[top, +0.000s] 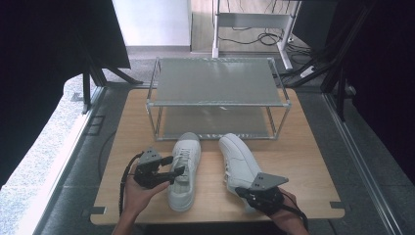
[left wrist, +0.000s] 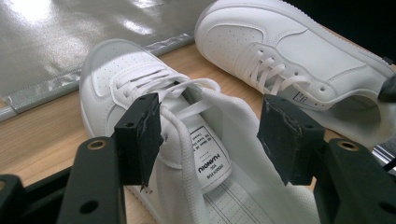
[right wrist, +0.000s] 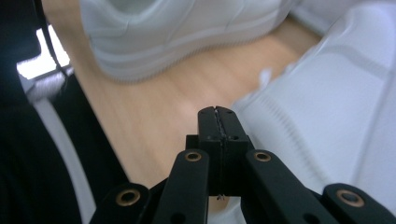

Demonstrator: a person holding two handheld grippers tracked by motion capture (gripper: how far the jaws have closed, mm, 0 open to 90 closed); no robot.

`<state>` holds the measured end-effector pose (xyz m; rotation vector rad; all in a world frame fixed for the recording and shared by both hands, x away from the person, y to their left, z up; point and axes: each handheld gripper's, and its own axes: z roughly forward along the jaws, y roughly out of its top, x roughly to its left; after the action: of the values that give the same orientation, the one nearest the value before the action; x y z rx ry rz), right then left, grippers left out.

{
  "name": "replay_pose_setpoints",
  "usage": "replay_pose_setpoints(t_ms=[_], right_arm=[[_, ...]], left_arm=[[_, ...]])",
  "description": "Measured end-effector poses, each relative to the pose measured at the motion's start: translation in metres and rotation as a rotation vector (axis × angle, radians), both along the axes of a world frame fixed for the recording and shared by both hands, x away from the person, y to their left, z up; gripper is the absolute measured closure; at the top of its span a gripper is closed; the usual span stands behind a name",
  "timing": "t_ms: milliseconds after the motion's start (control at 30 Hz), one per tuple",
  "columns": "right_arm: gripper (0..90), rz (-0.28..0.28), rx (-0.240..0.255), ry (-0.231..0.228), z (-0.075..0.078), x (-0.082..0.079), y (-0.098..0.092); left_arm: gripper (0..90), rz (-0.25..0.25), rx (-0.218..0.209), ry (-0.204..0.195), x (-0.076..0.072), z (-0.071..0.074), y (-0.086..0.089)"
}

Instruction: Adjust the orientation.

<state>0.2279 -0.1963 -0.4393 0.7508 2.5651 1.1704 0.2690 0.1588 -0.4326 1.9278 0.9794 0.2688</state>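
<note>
From my right tongs' (right wrist: 216, 114) camera both shoes are blurred and cut by the edges. In the high view, those tongs cover the right shoe's (top: 238, 159) heel.

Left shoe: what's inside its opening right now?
Inside the left shoe, the labelled tongue and a perforated insole show. The left gripper straddles them, open. The toe interior is hidden.

Both white sneakers, the left one (top: 184, 169) and the right one (top: 238, 159), look like smooth, faintly sheened leather with flat woven cloth laces and a perforated toe; the left one's tongue carries a printed label. The table (top: 298, 161) is matt light wood. The rack (top: 218, 81) has shiny metal tubes and dull grey, slightly reflective shelves. The left gripper's (left wrist: 212, 135) pads (left wrist: 285, 135) are matt black and rough-edged
</note>
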Motion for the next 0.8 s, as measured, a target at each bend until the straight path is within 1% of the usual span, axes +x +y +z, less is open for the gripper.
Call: replay_pose_setpoints(t_ms=[33, 100, 133, 167, 200, 233, 267, 300, 400, 533, 667, 800], right_arm=[[90.0, 0.003, -0.009, 0.011, -0.004, -0.001, -0.001], [90.0, -0.021, -0.032, 0.015, -0.011, -0.003, -0.007], [90.0, -0.031, -0.012, 0.020, -0.014, -0.003, -0.012], [90.0, -0.033, 0.041, 0.040, -0.015, -0.004, -0.018], [90.0, -0.031, 0.070, 0.049, -0.015, -0.004, -0.022], [90.0, -0.033, 0.076, 0.046, -0.014, -0.005, -0.024], [90.0, -0.039, 0.071, 0.029, -0.012, -0.006, -0.026], [90.0, -0.044, 0.071, 0.023, -0.011, -0.007, -0.027], [90.0, -0.075, 0.105, 0.027, -0.008, -0.004, -0.035], [90.0, -0.113, 0.148, 0.019, -0.003, 0.001, -0.048], [90.0, -0.134, 0.187, 0.029, -0.001, 0.008, -0.060], [90.0, -0.181, 0.206, 0.023, 0.001, 0.017, -0.075]], left_arm=[[39.3, -0.001, 0.001, 0.003, 0.000, 0.000, 0.000], [39.3, 0.000, 0.000, 0.006, 0.000, -0.001, 0.000], [39.3, 0.002, 0.000, 0.008, 0.000, -0.001, 0.001], [39.3, 0.003, -0.002, 0.010, 0.001, -0.001, 0.001], [39.3, 0.004, -0.005, 0.013, 0.001, -0.002, 0.001], [39.3, 0.005, -0.007, 0.015, 0.001, -0.002, 0.002], [39.3, 0.006, -0.008, 0.016, 0.001, -0.002, 0.002], [39.3, 0.006, -0.008, 0.018, 0.001, -0.002, 0.002], [39.2, 0.006, -0.007, 0.018, 0.000, -0.001, 0.003], [39.2, 0.011, -0.009, 0.023, 0.000, -0.001, 0.005], [39.0, 0.012, -0.007, 0.033, 0.000, -0.003, 0.006], [39.0, 0.012, -0.006, 0.035, 0.000, -0.003, 0.006]])
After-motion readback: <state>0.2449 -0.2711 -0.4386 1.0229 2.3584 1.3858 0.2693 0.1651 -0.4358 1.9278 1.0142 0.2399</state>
